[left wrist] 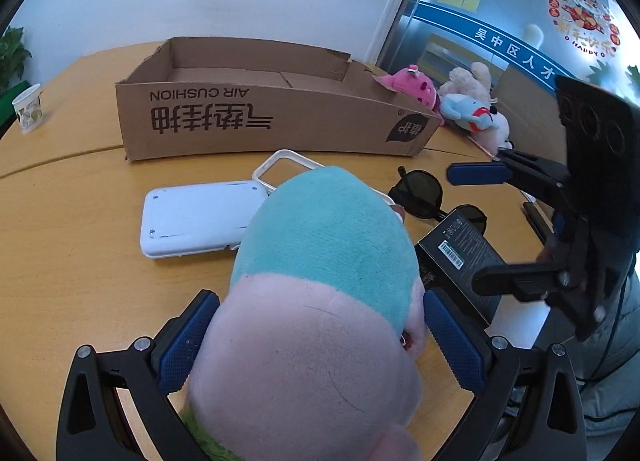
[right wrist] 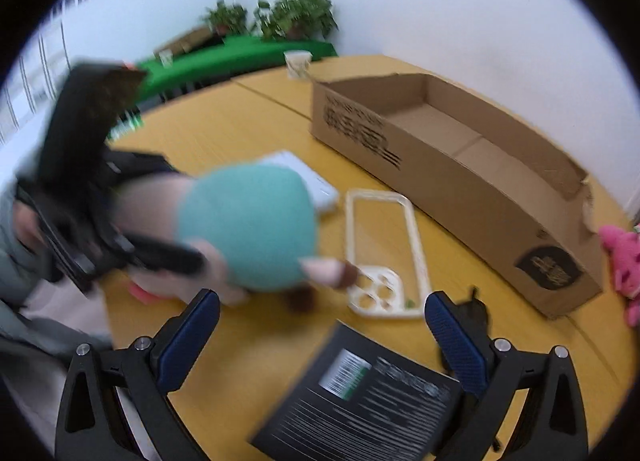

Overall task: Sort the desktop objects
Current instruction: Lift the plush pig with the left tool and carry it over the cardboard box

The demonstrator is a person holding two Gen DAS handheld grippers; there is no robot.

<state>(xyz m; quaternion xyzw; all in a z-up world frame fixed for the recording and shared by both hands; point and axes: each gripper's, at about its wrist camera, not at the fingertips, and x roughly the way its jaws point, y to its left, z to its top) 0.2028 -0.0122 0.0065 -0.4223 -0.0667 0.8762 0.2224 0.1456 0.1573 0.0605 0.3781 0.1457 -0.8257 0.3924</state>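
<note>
Plush toy clamped in left gripper, right gripper open and empty, sunglasses clear only in left view.

A soft pink-and-teal plush toy sits nearest, in front of the long, open brown cardboard box. Between toy and box lie a white rectangular device, a cream phone-case frame, round black sunglasses and a flat black carton.
</note>
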